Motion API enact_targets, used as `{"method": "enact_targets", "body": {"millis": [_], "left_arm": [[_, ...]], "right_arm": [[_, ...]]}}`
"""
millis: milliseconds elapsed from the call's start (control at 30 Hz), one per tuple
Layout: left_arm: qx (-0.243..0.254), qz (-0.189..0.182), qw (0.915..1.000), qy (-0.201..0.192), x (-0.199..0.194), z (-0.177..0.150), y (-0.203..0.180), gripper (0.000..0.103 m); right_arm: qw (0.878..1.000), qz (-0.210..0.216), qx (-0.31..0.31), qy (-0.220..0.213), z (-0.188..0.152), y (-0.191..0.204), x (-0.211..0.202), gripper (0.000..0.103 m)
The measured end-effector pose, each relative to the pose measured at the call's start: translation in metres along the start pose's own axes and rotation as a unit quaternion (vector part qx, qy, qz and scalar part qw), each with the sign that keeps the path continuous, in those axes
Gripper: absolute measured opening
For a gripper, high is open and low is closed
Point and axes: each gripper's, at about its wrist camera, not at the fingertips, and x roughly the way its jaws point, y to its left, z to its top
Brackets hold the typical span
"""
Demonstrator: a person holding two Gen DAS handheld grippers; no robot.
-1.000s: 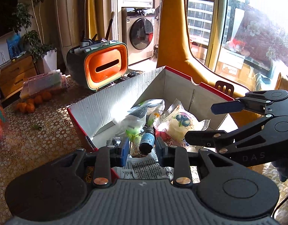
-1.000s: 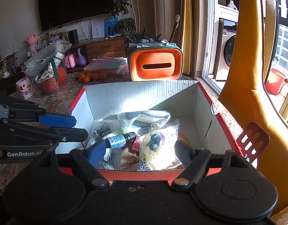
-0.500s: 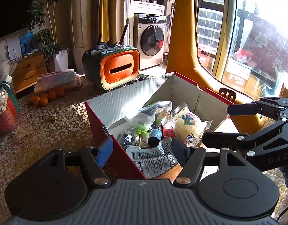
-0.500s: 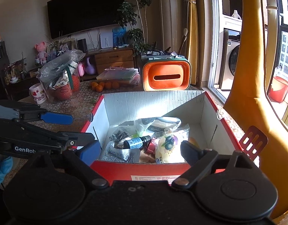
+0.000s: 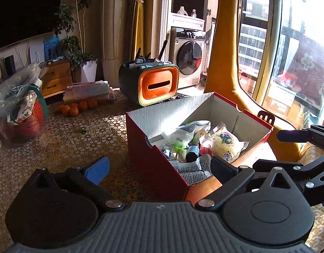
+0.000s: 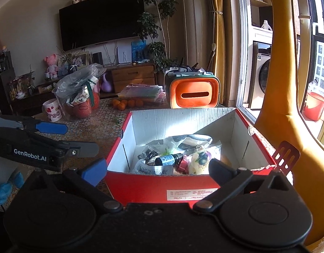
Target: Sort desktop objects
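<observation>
A red cardboard box with white inner walls stands on the table. It holds a small dark bottle with a blue label lying on its side, a clear packet with a blueberry picture, a printed sachet and other bagged items. My left gripper is open and empty, held back in front of the box's near corner. My right gripper is open and empty, just before the box's front wall. Each gripper shows at the edge of the other's view.
An orange and green tissue holder stands behind the box. Several oranges, a flat plastic case, a clear tub with a bag of goods and a mug sit on the patterned tablecloth. A yellow chair is right.
The left gripper opened wide, leaving the dark bottle lying in the box. Both grippers pulled back and up from the box, so the box looks smaller and farther.
</observation>
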Motion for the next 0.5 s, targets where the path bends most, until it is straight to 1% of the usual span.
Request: {"method": "enact_targets", "body": {"millis": [233, 333, 500], "left_arm": [[-0.007, 0.017, 0.9998, 0.005, -0.016, -0.014, 0.005, 0.103], [-0.014, 0.015, 0.9998, 0.009, -0.022, -0.02, 0.007, 0.103], [-0.015, 0.019, 0.9997, 0.003, -0.034, -0.027, 0.005, 0.103]], "right_arm": [[1.0, -0.009, 0.011, -0.016, -0.005, 0.01, -0.011, 0.103], [1.0, -0.01, 0.014, -0.022, -0.007, 0.014, -0.015, 0.103], [0.999, -0.013, 0.018, -0.028, -0.01, 0.019, -0.022, 0.103]]}}
